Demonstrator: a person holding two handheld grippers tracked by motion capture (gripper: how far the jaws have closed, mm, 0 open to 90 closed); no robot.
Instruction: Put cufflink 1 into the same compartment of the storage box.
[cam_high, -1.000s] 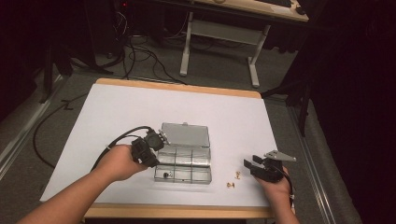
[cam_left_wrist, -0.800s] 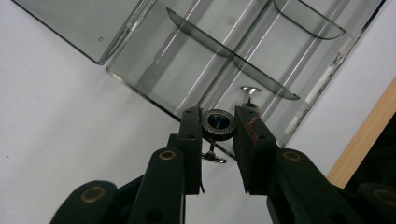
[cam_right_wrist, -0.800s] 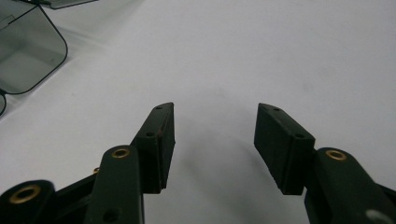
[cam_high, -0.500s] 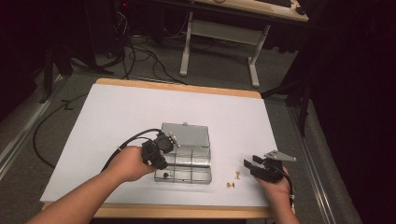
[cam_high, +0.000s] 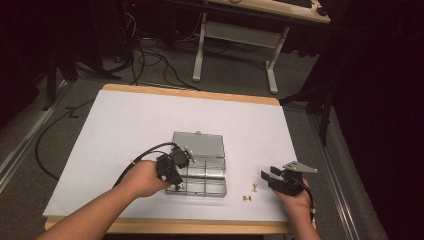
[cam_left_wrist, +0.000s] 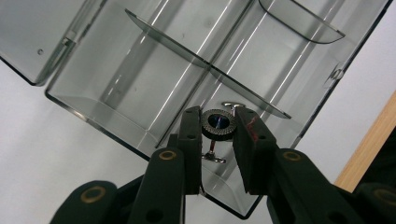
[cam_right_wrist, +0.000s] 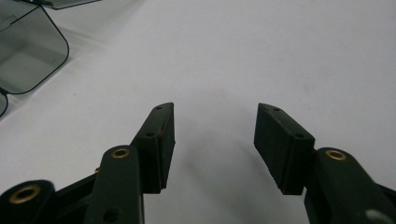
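A clear plastic compartment box (cam_high: 210, 172) lies open near the table's front middle, its lid (cam_high: 199, 144) folded back. My left gripper (cam_high: 178, 185) points down over the box's near left compartment (cam_left_wrist: 140, 93). It is shut on a small round cufflink (cam_left_wrist: 218, 124) with a dark face and a sparkling rim, whose post and toggle hang below. A bit of silver metal (cam_left_wrist: 230, 105) shows just behind it. My right gripper (cam_high: 267, 176) rests at the front right, open, with bare table between its jaws (cam_right_wrist: 215, 126). Two small gold pieces (cam_high: 254, 188) (cam_high: 246, 198) lie left of it.
The white table top (cam_high: 150, 120) has a wooden edge (cam_high: 190, 93). The box corner (cam_right_wrist: 28, 56) shows at the upper left of the right gripper view. Beyond the table stand a desk frame (cam_high: 235, 35) and floor cables (cam_high: 150, 60).
My left hand has shifted right and lower, bringing its gripper over the box's near left part. The right hand and the gold pieces have stayed put.
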